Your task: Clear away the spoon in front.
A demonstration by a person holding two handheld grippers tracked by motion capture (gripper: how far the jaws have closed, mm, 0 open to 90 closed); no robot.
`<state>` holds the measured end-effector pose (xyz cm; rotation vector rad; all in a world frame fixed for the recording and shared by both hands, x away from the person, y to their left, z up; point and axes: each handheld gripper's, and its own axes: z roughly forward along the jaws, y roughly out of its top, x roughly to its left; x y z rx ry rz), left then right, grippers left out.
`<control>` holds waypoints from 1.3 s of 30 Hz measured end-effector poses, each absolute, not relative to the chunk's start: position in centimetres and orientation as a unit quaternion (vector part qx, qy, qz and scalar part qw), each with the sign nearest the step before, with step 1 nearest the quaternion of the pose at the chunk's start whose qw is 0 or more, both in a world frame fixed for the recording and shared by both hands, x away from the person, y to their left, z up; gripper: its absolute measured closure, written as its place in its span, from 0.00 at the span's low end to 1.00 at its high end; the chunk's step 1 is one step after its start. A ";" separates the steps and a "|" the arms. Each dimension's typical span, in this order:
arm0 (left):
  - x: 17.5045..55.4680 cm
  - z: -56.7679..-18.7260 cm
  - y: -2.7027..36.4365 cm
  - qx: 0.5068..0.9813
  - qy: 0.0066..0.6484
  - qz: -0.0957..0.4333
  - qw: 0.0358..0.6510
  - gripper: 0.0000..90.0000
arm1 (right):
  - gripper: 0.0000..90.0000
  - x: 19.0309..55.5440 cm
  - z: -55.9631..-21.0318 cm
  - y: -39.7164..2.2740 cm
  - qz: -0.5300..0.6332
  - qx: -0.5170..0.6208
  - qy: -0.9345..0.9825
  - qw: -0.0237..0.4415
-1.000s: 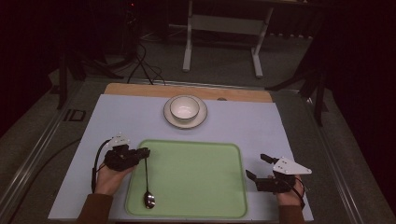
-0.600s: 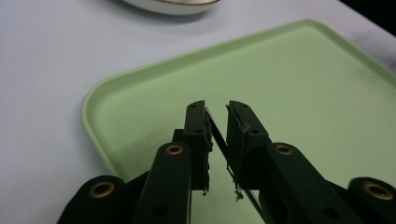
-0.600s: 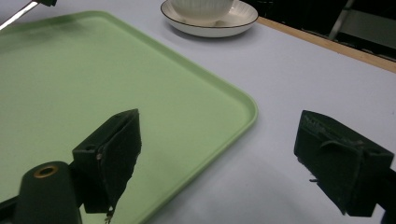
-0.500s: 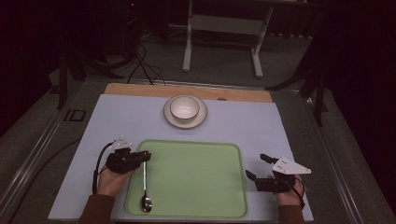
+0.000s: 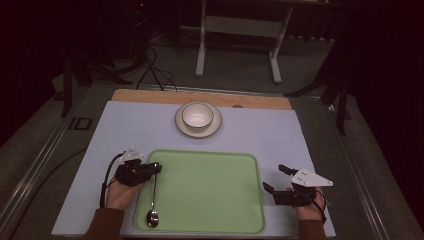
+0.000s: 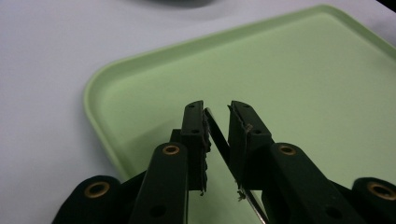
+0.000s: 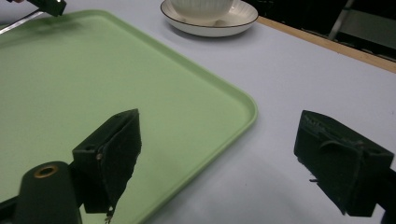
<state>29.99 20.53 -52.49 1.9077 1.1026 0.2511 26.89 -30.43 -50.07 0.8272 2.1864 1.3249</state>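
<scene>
A pale green tray sits lower centre on a light lavender-grey mat, a silver spoon at its left edge. Upper centre, a white bowl rests on a cream, dark-rimmed plate. A tan wooden table edge borders the mat. Both black grippers show brass rivets.

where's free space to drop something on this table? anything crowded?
Most of the tray is bare, right of the spoon that the left gripper holds along its left edge. The mat is free on both sides of the bowl on its saucer. Crowded: the tray's left edge, and by the right gripper.
</scene>
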 end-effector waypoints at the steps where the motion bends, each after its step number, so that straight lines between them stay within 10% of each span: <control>1: 30.1 -52.6 20.5 0.769 0.447 0.103 0.445 0.85 | 0.16 26.9 -50.1 -30.4 0.480 0.300 0.793 0.226; 14: 30.4 -52.6 20.4 0.764 0.456 0.176 0.421 0.47 | 0.16 26.9 -50.1 -30.4 0.479 0.299 0.794 0.226; 39: 26.0 -49.2 25.1 0.688 0.475 0.314 0.451 0.45 | 0.16 26.9 -49.9 -31.1 0.486 0.307 0.785 0.232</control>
